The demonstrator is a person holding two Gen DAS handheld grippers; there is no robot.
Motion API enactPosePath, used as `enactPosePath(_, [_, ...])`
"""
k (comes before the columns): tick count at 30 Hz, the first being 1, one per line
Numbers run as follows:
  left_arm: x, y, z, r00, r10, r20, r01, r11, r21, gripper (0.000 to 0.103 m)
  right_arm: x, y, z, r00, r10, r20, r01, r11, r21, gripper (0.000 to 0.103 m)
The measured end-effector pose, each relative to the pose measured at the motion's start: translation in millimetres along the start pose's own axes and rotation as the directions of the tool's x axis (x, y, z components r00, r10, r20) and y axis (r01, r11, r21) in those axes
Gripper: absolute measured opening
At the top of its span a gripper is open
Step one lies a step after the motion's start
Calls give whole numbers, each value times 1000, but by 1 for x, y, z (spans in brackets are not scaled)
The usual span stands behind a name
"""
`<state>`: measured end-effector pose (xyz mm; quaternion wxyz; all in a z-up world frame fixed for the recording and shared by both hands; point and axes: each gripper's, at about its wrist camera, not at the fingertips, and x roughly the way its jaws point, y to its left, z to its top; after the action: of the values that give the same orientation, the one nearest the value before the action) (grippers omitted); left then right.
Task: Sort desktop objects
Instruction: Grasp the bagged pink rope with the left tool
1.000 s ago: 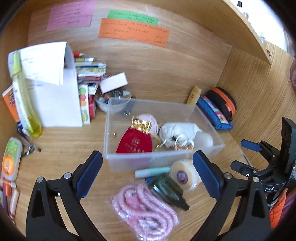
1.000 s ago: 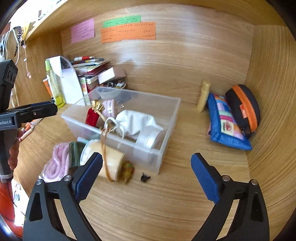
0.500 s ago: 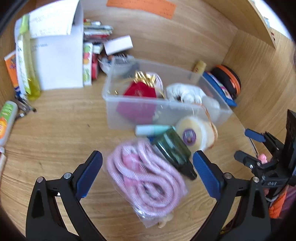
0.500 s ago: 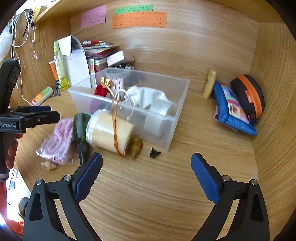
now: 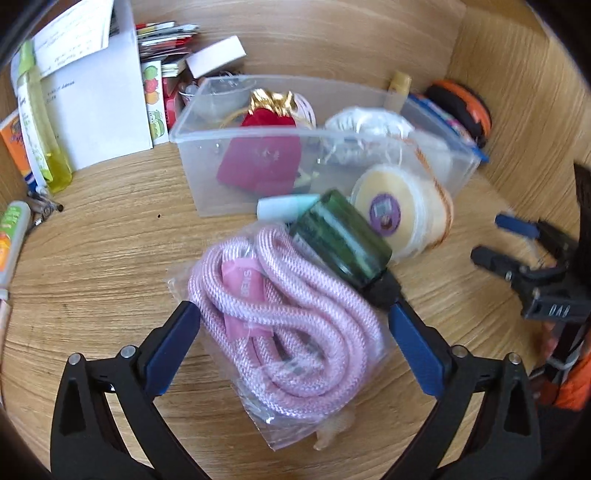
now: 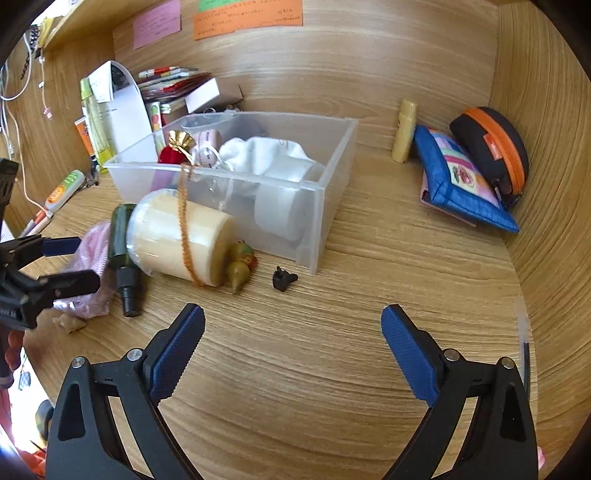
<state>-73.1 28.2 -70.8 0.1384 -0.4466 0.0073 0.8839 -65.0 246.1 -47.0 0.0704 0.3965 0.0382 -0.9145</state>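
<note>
The bagged pink rope (image 5: pixel 284 325) lies on the wooden surface (image 5: pixel 96 266) just in front of the clear bin (image 5: pixel 207 147), touching the green bottle (image 5: pixel 340 240) at its right, and the released left tongs (image 5: pixel 293 314) straddle it with both fingers spread wide. To grip well, I judge they should sink around the coil's thick middle, not the loose plastic edge, and keep clear of the bottle's black cap. The right tongs (image 6: pixel 291 321), also released, hover over bare surface near the small black clip (image 6: pixel 283 277).

1. The sticky notes (image 6: pixel 247 16) on the far wall carry writing too small to read, and the top edge cuts them off.
2. The green bottle (image 5: pixel 341 240) and round tub (image 5: pixel 397 216) are motion-blurred.
3. The pink rope bag (image 6: pixel 90 266) is partly hidden behind the left hand-held gripper (image 6: pixel 70 262).
</note>
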Motion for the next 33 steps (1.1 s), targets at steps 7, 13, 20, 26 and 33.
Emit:
enactPosePath(7, [7,13,-2,999,7,-37,-6,1000,16,103,14,-2,1,1000,4,-29,-4,1000,-5,96])
enactPosePath(13, [15,21,6,998,56,-38,-55,998,15,103,22,-1,8,1000,10,-28,-10,1000,-29,93])
enactPosePath(20, [18,35,11,998,69,-12,-69,998,14,103,34,-10,10,996,54,-65,-53,999,12,73])
enactPosePath(26, [18,40,12,998,56,-4,-56,998,-3,103,36,-12,12,992,114,-49,-112,993,24,62])
enactPosePath(33, [19,36,15,997,72,-1,-72,997,14,95,46,-9,12,990,113,-84,-112,994,13,39])
